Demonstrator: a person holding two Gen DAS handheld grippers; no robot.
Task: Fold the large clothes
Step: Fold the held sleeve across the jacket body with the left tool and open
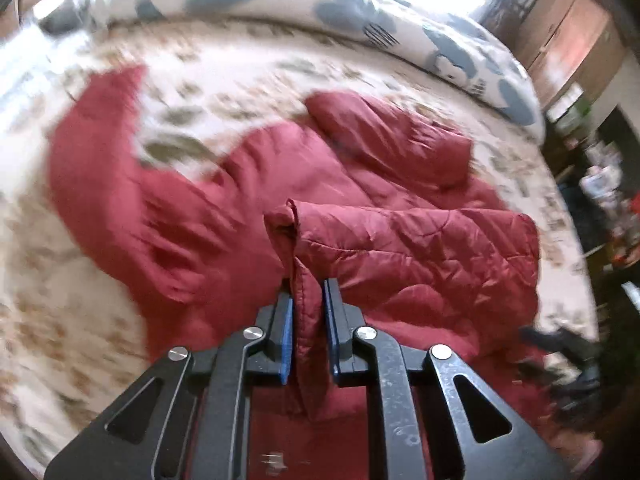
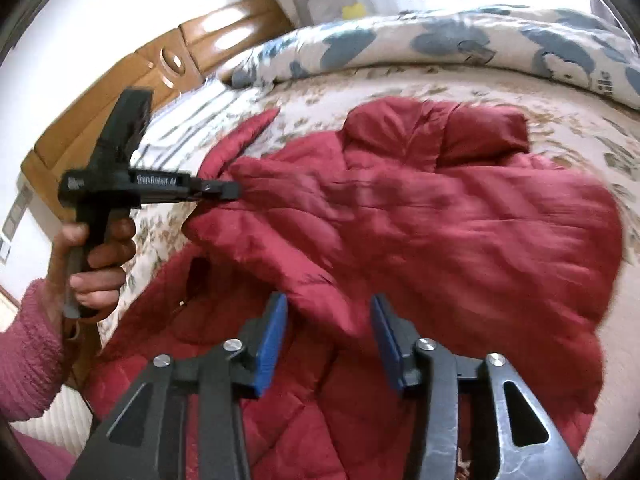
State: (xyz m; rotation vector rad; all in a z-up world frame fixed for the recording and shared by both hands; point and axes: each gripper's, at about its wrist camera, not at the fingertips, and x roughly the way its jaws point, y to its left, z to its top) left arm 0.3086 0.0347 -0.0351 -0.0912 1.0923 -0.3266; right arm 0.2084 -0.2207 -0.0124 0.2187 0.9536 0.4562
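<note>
Lying crumpled across the flowered bed: red jacket, one side lifted. Left hand-held gripper clenched on a padded fold of the jacket edge, blue pads pressing both faces. Seen only from the right wrist: left hand in a pink sleeve gripping the tool's handle, wooden headboard behind. Right hand-held gripper released, jaws spread above the jacket, nothing between them. Blue-patterned duvet rolled along the bed's far side.

Quilted, faintly shiny cloth jacket; glossy wooden headboard.
</note>
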